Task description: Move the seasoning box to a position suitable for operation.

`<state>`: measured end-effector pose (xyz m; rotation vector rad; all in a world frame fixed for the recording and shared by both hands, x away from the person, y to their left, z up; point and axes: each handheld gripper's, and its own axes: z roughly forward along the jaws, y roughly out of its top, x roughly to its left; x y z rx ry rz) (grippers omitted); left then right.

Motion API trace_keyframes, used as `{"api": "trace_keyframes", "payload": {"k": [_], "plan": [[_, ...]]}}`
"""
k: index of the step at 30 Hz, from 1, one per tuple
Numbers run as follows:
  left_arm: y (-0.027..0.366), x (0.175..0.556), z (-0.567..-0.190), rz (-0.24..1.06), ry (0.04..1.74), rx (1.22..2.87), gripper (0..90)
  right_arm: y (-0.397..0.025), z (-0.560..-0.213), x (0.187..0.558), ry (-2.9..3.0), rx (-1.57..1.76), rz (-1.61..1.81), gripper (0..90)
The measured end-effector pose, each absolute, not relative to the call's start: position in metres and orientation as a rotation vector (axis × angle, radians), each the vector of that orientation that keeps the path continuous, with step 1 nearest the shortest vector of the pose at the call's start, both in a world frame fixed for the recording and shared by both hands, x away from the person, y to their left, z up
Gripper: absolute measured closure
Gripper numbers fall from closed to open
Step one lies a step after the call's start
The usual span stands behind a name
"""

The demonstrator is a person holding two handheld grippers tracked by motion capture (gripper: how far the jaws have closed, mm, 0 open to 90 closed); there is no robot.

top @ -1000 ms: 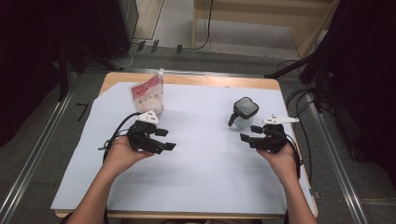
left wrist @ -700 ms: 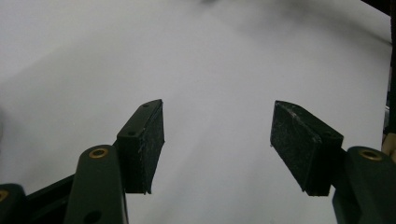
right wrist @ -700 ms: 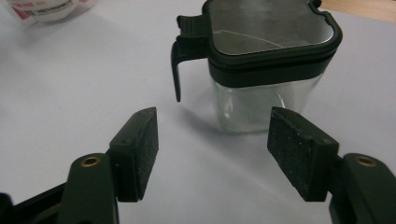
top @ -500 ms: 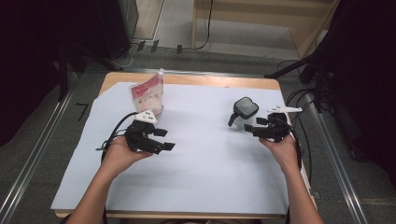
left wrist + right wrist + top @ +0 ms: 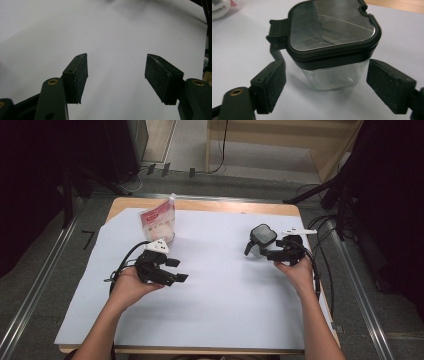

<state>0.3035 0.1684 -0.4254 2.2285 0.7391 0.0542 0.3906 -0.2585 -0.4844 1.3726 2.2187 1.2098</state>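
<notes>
1. The right claw (image 5: 325, 87) is spread wide, its pads on either side of a clear jar (image 5: 332, 47) with a black clip lid, not yet touching the glass
2. The jar (image 5: 261, 240) stands upright at the right of the tabletop (image 5: 220, 320), lid shut, so the grasp remains to be made
3. The left claw (image 5: 116, 77) is spread and empty over bare white paper
4. A pink pouch (image 5: 159, 222) stands untouched at the far left

Clear jar (image 5: 332, 75), black lid (image 5: 332, 30); white sheet (image 5: 220, 285)
</notes>
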Motion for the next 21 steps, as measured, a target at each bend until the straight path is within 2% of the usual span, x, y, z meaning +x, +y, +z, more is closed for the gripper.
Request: {"api": "trace_keyframes", "payload": {"k": [2, 5, 21], "plan": [[0.169, 0.302, -0.424, 0.109, 0.746, 2.213, 38.3, -0.256, -0.49, 0.394, 2.198, 1.391, 1.198, 15.7], [0.17, 0.3, -0.422, 0.118, 0.753, 2.181, 39.0, -0.255, -0.495, 0.398, 2.177, 1.367, 1.205, 16.0], [0.177, 0.29, -0.432, 0.08, 0.788, 2.22, 38.7, -0.235, -0.512, 0.416, 2.142, 1.331, 1.171, 11.3]]}}
